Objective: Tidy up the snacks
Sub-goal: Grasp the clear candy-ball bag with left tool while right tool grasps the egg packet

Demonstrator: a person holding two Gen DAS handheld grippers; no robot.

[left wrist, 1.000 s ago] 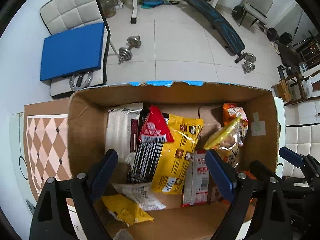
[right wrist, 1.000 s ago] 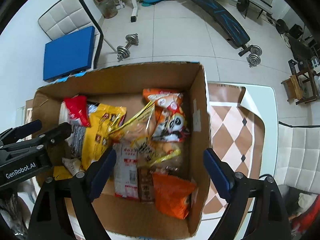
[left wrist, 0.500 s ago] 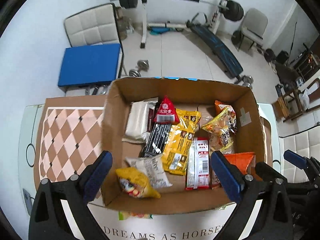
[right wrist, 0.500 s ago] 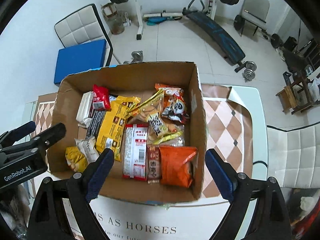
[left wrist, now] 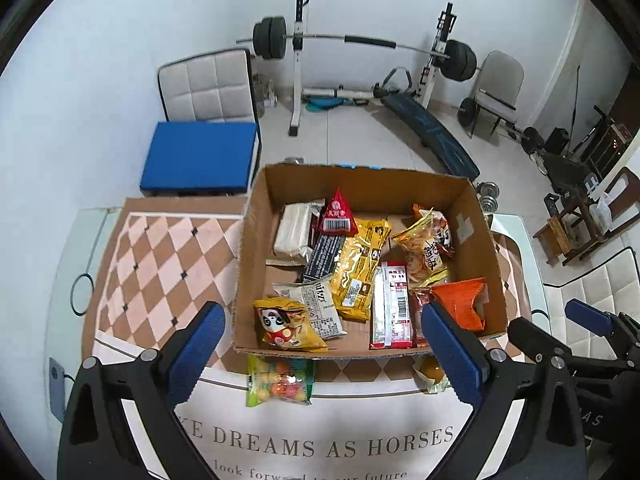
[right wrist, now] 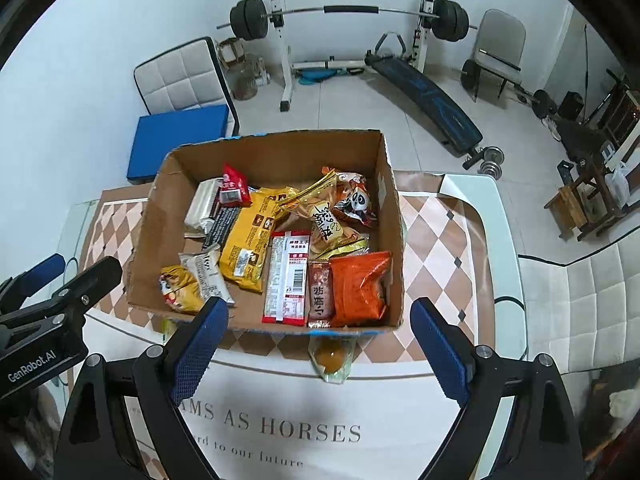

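My left gripper and right gripper hang spread and empty above the table's near edge. The cardboard box holds most packets; two lie outside – a candy bag and a small clear pouch. Likely next – picking up those strays

A brown cardboard box ahead of the blue-padded fingers holds yellow, orange and red-and-white packets on a brown-and-pink diamond-checked cloth, with a green candy bag between the fingers.
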